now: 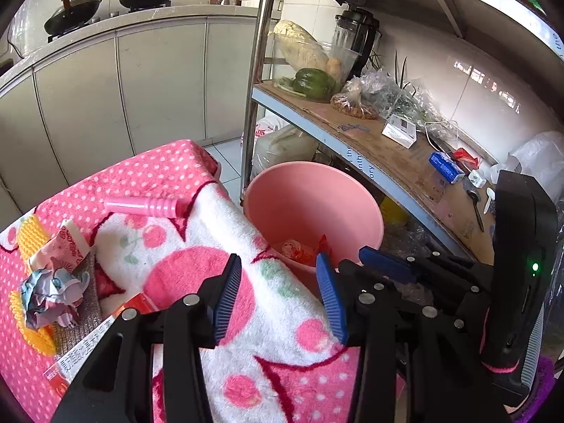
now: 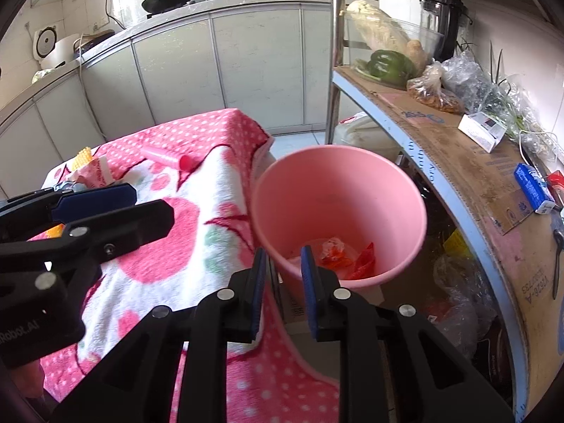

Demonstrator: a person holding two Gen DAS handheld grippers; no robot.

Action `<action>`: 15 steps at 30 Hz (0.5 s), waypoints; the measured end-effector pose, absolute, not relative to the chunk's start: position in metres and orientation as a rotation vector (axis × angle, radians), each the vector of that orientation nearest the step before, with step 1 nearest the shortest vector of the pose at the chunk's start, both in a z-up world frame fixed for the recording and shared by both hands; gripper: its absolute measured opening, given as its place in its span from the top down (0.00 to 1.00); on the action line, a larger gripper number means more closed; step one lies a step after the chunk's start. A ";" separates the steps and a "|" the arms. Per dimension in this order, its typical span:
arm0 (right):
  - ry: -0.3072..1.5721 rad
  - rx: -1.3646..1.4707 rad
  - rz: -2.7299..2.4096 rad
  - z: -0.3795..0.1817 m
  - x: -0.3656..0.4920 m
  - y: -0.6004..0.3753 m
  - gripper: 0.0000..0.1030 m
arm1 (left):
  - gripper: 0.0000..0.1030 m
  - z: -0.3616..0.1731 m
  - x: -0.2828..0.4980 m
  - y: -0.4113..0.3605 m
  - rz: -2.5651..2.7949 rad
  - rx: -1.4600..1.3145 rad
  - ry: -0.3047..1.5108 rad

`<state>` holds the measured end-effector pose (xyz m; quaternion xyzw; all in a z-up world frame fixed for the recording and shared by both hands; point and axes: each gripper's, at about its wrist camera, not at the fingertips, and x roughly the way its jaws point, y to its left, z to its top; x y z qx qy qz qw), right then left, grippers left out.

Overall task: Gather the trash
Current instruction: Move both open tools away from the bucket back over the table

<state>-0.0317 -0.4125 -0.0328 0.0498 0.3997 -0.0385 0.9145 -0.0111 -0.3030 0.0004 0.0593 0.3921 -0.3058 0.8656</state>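
Left hand-held gripper (image 1: 278,292) hangs half open and empty over the bench (image 1: 169,169). Right hand-held gripper (image 2: 282,271), narrowly open, empty, sits at the pink bin (image 2: 416,211), presumably for dropping. Crumpled paper (image 1: 53,296) waits, lower left.

The desk (image 1: 169,162), under a pink towel (image 1: 282,324), carries a pink tube (image 1: 144,207); left of the tube lies crumpled paper (image 1: 49,296).
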 end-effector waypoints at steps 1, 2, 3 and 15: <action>0.826 0.101 -0.073 -0.033 -0.032 -0.409 0.79 | 0.58 0.001 -0.013 -0.297 -0.634 0.122 0.820; 0.828 0.099 -0.067 -0.033 -0.033 -0.405 0.79 | 0.58 0.001 -0.015 -0.292 -0.627 0.120 0.819; 0.828 0.098 -0.060 -0.032 -0.034 -0.401 0.73 | 0.58 0.001 -0.017 -0.286 -0.620 0.121 0.819; 0.815 0.043 0.014 -0.022 -0.033 -0.359 0.67 | 0.58 0.007 -0.037 -0.213 -0.505 0.111 0.778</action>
